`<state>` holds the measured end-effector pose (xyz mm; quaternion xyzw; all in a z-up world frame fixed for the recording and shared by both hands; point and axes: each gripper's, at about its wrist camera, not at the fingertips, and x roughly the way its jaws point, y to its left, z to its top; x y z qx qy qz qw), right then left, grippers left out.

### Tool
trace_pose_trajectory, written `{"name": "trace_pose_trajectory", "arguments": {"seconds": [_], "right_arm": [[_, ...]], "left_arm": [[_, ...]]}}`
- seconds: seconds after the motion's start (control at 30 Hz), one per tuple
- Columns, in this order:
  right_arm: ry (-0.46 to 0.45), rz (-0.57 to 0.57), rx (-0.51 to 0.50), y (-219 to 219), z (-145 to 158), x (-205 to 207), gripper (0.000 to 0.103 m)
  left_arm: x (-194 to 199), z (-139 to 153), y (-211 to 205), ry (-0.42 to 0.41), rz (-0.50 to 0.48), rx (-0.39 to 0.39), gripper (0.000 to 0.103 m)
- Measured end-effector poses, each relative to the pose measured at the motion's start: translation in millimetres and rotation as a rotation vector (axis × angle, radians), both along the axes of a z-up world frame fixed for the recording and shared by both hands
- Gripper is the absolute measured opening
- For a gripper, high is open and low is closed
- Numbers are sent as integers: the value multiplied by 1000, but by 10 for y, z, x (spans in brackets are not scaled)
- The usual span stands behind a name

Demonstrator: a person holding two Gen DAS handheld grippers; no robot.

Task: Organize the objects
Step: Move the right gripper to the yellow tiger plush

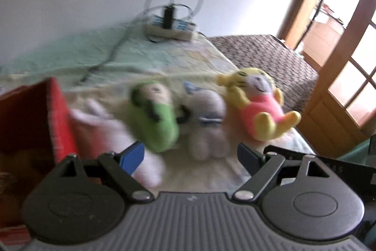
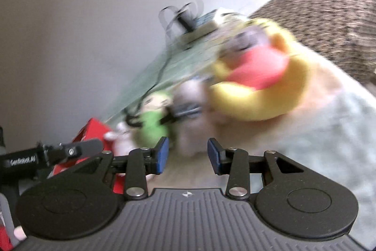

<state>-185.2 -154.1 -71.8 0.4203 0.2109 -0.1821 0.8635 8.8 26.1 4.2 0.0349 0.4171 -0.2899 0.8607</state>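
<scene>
Four plush toys lie in a row on the pale bedspread (image 1: 164, 58): a white and pink one (image 1: 103, 133), a green one (image 1: 155, 117), a grey one (image 1: 206, 124) and a yellow tiger in a pink shirt (image 1: 256, 105). My left gripper (image 1: 190, 154) stands open just short of the green and grey toys, with nothing between its blue pads (image 1: 132, 157). A red box (image 1: 56, 119) stands at its left. My right gripper (image 2: 188, 154) is open and holds nothing. It is close in front of the grey toy (image 2: 188, 107), and the blurred yellow tiger (image 2: 256, 84) is up to the right.
A power strip (image 1: 170, 29) with plugged cables lies at the far edge by the white wall. A brown woven cover (image 1: 265, 55) lies right of the bedspread, and a wooden door with glass panes (image 1: 340, 86) stands beyond it. The left gripper's black arm (image 2: 70, 152) shows beside the red box (image 2: 94, 131).
</scene>
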Motion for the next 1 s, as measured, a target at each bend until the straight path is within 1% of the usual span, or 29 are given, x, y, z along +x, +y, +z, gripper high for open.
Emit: {"name": "trace_pose_trajectory", "arguments": {"seconds": [0.13, 0.3, 0.43, 0.63, 0.77, 0.8, 0.9, 1.0], "right_arm": [[15, -50, 11, -222, -53, -190, 41], [37, -72, 22, -375, -150, -314, 42], [31, -95, 50, -530, -199, -388, 43], [-11, -154, 102, -832, -206, -356, 47], [-69, -218, 148, -1094, -189, -386, 50], [-80, -231, 160, -1160, -190, -380, 52], [-77, -215, 178, -1358, -255, -249, 56], [-56, -192, 199, -1514, -380, -75, 56]], "left_arm": [[-4, -130, -402, 30, -52, 10, 86], [-38, -266, -750, 69, -98, 33, 86], [6, -349, -936, 109, -114, 31, 86], [153, -422, -1194, 139, -131, 25, 86], [303, -472, -1351, 174, -135, -2, 86], [338, -486, -1379, 184, -134, -13, 86], [463, -555, -1476, 226, -134, -40, 86], [570, -650, -1573, 261, -132, -47, 86]]}}
